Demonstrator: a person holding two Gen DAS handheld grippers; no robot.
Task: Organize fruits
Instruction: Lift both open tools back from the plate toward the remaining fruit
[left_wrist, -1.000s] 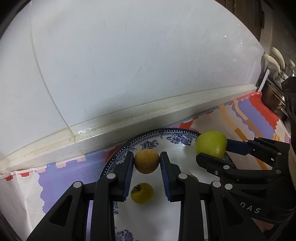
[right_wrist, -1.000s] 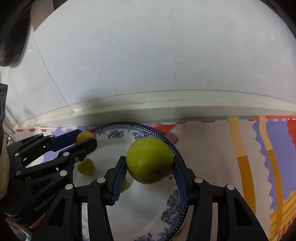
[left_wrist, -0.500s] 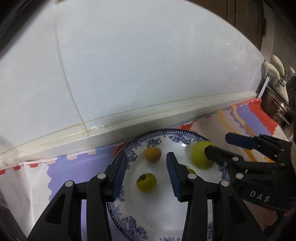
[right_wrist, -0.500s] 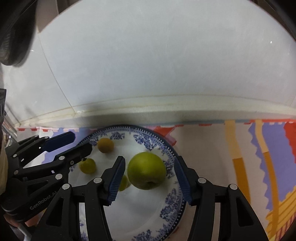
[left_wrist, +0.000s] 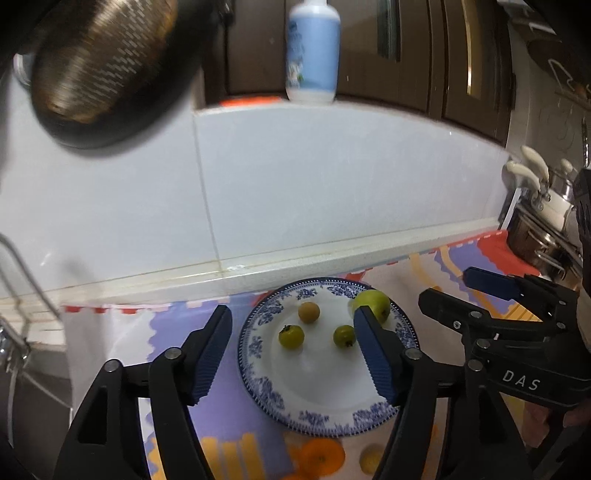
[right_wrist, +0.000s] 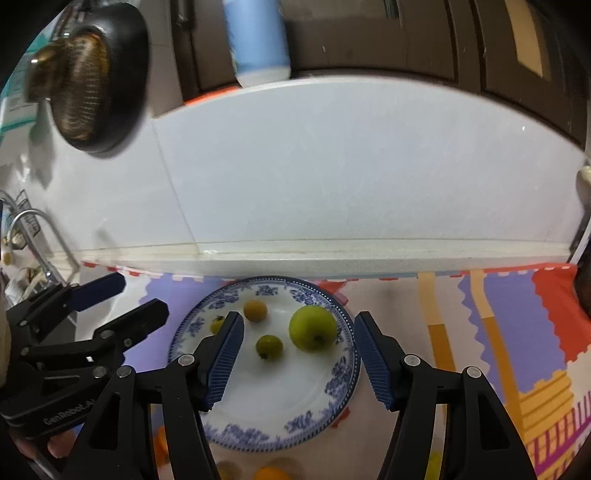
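Now both fruits (right_wrist: 312, 328) apparently rest released on the plate (right_wrist: 295, 417).

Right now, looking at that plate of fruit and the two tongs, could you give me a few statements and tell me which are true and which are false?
1. Four fruits lie on the plate. True.
2. The right tongs grip the green apple. False: they are open, and the apple sits free on the plate.
3. The left tongs are open and hold nothing. True.
4. The brown fruit lies on the mat beside the plate. False: it is on the plate, toward the wall.
5. The apple is the largest fruit there. True.
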